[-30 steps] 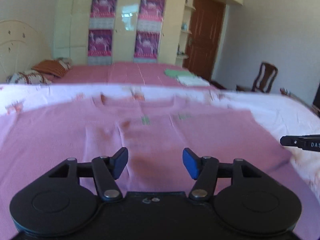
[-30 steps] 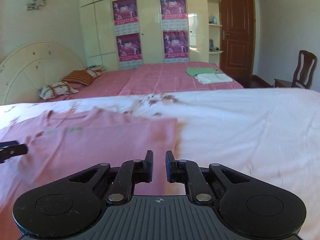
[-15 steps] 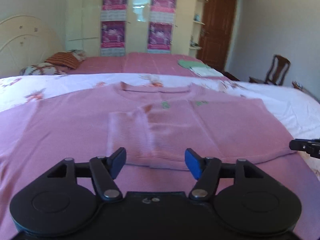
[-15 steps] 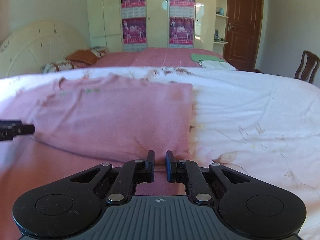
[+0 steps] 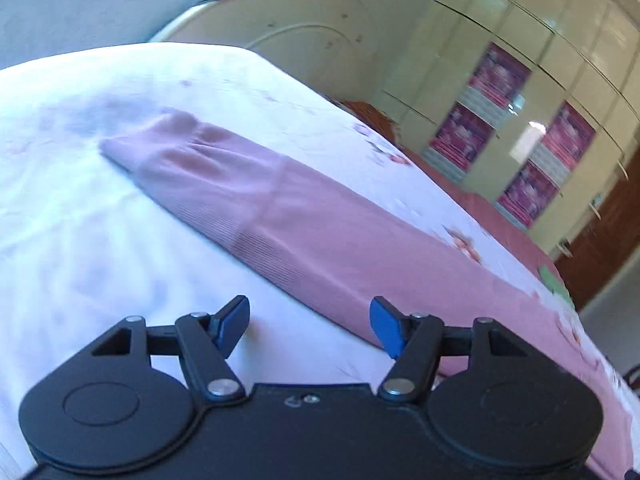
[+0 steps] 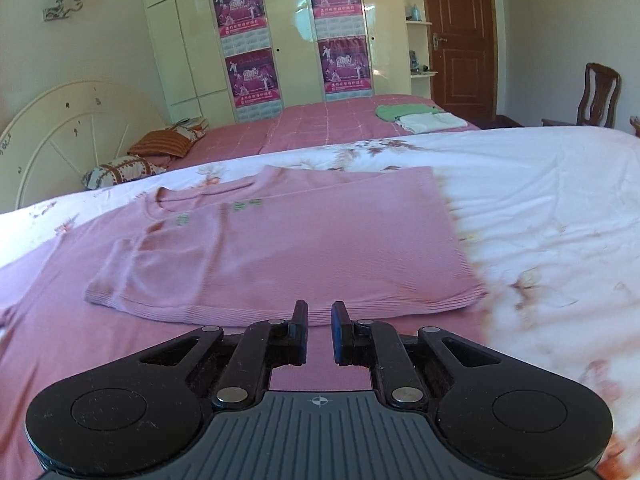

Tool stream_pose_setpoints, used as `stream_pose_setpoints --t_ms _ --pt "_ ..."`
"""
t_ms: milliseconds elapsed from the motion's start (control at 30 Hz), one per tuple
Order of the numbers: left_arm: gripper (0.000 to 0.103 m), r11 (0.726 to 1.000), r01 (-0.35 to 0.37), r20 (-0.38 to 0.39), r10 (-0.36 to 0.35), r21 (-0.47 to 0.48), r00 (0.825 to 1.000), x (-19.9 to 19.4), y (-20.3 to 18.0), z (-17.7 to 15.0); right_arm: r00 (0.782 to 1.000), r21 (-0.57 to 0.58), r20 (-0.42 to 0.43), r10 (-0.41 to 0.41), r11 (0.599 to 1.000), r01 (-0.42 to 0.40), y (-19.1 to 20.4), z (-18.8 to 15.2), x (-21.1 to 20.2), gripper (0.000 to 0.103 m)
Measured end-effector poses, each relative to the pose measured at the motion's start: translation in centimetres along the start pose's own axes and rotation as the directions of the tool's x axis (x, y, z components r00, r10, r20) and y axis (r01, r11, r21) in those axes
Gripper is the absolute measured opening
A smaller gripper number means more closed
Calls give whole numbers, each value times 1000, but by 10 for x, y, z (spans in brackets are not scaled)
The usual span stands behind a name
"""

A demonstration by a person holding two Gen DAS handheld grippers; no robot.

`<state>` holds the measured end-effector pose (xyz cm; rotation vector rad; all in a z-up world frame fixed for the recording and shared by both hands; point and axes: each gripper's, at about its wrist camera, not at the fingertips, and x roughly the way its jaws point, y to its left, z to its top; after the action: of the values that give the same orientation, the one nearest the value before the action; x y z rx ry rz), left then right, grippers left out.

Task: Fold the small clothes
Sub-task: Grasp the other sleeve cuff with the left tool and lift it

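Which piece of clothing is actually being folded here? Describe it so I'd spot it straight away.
Start at the near bed with the white floral sheet. Spread flat across it, just ahead of the right hand-held gripper, lies the pink knitted top. Unlike the small green and white folded clothes on the far pink bed, it is large, with one side already folded over.

A home bedroom; two beds (image 6: 328, 128), an arched headboard (image 6: 60, 128), wardrobe doors (image 6: 192, 40), pillows (image 6: 160, 146).

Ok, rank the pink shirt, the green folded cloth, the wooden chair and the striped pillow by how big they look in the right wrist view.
1. pink shirt, by far the largest.
2. wooden chair.
3. striped pillow and green folded cloth: these look about alike, so no ranking.

The shirt lies nearest the camera, so its apparent size is exaggerated.
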<state>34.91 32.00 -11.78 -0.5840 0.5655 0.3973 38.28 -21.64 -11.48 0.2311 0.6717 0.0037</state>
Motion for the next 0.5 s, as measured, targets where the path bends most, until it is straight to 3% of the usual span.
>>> stream_pose_setpoints --t_ms 100,233,500 --pt "61 996 -8 6 8 -90 1000 7 47 30 999 41 -10 35 999 -35 34 5 9 11" --pt "57 966 63 11 -62 -251 998 23 95 50 995 97 -29 96 991 -93 84 11 24 11" --pt "55 928 157 72 -141 -339 987 62 119 74 991 59 -32 132 990 -130 145 22 38 11"
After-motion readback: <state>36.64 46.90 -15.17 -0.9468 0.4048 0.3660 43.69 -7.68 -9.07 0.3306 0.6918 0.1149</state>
